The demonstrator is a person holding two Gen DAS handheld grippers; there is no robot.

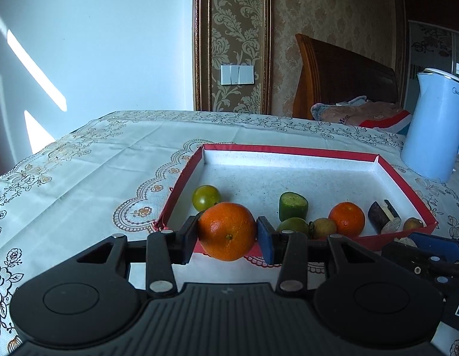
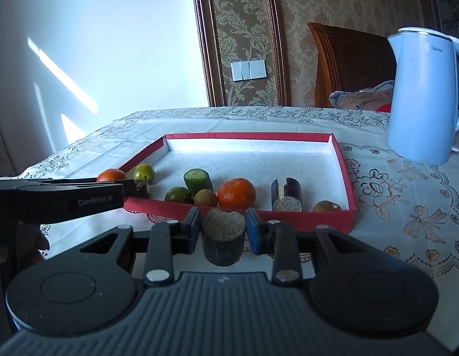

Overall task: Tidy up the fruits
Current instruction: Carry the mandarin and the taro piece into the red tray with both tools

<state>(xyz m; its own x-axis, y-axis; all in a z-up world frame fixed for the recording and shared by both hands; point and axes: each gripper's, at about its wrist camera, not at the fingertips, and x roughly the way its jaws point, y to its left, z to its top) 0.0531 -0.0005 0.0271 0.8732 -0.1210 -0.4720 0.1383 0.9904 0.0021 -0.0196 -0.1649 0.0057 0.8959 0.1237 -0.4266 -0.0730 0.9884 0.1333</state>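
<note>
A red-rimmed box [image 1: 182, 182] [image 2: 351, 187] with a white floor lies on the table. My left gripper [image 1: 227, 235] is shut on an orange [image 1: 227, 231], held at the box's near left corner; the orange shows in the right wrist view [image 2: 110, 175]. My right gripper [image 2: 222, 231] is shut on a dark sugarcane piece [image 2: 223, 238], just in front of the box's near wall. In the box lie a green tomato [image 1: 206, 197], a cucumber piece [image 1: 292, 206], another orange [image 1: 346, 219] [image 2: 236, 192], small green and brown fruits [image 1: 322, 227] and sugarcane pieces [image 1: 383, 216] [image 2: 287, 197].
A white electric kettle [image 1: 437, 127] [image 2: 422, 98] stands on the table behind the box at right. The embroidered tablecloth [image 1: 95, 163] covers the table. A wooden chair with a cushion [image 1: 345, 83] stands behind the table. The left gripper's body [image 2: 66, 198] reaches in from the left.
</note>
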